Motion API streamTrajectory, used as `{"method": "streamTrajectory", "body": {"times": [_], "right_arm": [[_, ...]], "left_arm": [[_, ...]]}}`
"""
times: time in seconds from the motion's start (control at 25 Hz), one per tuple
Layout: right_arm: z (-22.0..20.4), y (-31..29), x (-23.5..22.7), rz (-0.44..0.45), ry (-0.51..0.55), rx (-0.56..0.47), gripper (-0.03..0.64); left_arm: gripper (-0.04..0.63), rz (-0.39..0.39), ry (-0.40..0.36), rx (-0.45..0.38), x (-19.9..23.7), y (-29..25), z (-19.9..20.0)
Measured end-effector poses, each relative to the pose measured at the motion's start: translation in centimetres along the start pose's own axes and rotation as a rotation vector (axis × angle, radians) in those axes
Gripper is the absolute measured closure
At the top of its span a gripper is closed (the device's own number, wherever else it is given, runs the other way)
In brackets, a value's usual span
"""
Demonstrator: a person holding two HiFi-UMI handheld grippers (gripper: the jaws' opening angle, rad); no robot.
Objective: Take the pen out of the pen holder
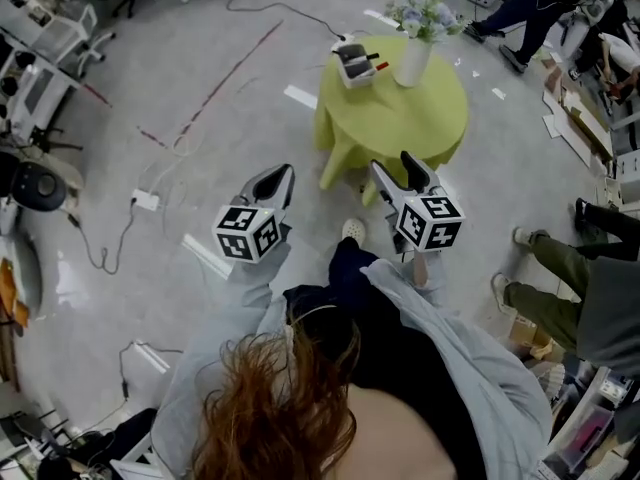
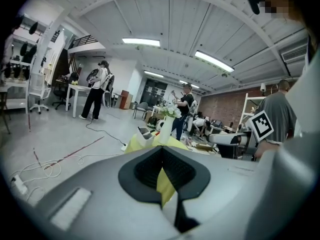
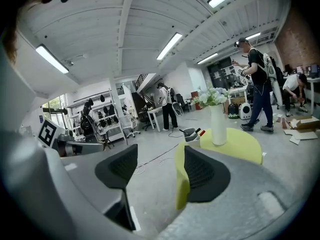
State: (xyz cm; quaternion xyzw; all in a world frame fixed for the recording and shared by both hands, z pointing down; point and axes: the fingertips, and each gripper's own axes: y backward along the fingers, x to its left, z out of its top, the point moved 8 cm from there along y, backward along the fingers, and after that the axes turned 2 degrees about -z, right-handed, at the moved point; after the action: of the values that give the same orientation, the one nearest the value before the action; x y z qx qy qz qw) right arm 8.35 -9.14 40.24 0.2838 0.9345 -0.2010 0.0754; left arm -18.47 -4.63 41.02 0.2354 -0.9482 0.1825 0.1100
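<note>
1. Grey workshop floor (image 1: pixel 200 158) spreads all round, crossed by loose cables (image 1: pixel 110 253). People work at benches far off in both gripper views.
2. Ahead stands a small round table (image 1: pixel 400 123) under a yellow-green cloth, well apart from the person's feet.
3. On its far left edge sits the pen holder (image 1: pixel 352 65), with a red-tipped pen (image 1: pixel 378 66) poking out toward the right. The pen has not been taken out.
4. Just right of the holder is a white vase (image 1: pixel 412 60) of pale flowers (image 1: pixel 425 13), close enough that it could get in the way of a reach from the right.
5. The left gripper (image 1: pixel 283 178) is held at chest height, pointing toward the table. Its pads are pressed together with nothing between them, so it looks to be idle for now.
6. The right gripper (image 1: pixel 394 165) is level with it, a little nearer the table. Its jaws are spread wide and empty, which suggests it is the one readied for the pen.
7. Both are held well short of the table, so the job looks to be at the approach stage. The next move would need a step forward and a careful line past the vase.
</note>
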Motion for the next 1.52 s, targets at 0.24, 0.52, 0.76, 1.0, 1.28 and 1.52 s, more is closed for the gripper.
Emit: {"method": "streamTrajectory", "body": {"times": [0.24, 0.52, 0.76, 1.0, 1.28, 1.52], "right_arm": [[3.3, -4.4, -3.6, 0.015, 0.023, 0.002, 0.329], [5.5, -8.4, -6.2, 0.051, 0.043, 0.017, 0.330], [6.1, -10.5, -8.7, 0.069, 0.047, 0.047, 0.330], [6.0, -11.1, -10.3, 0.069, 0.027, 0.046, 0.330], [3.8, -11.3, -10.4, 0.073, -0.027, 0.085, 0.350], [4.3, -13.6, -11.0, 0.069, -0.020, 0.098, 0.350]], "left_arm": [[0.578, 0.010, -0.010, -0.012, 1.4, -4.8, 2.8], [0.578, 0.049, 0.002, -0.033, 3.5, -8.7, 4.9], [0.578, 0.052, 0.017, -0.033, 3.6, -12.1, 5.1], [0.578, 0.076, 0.041, -0.021, 2.7, -12.1, 3.9], [0.578, 0.129, 0.098, 0.049, 3.2, -10.7, 1.3], [0.578, 0.108, 0.075, 0.072, 4.6, -13.2, 2.4]]}}
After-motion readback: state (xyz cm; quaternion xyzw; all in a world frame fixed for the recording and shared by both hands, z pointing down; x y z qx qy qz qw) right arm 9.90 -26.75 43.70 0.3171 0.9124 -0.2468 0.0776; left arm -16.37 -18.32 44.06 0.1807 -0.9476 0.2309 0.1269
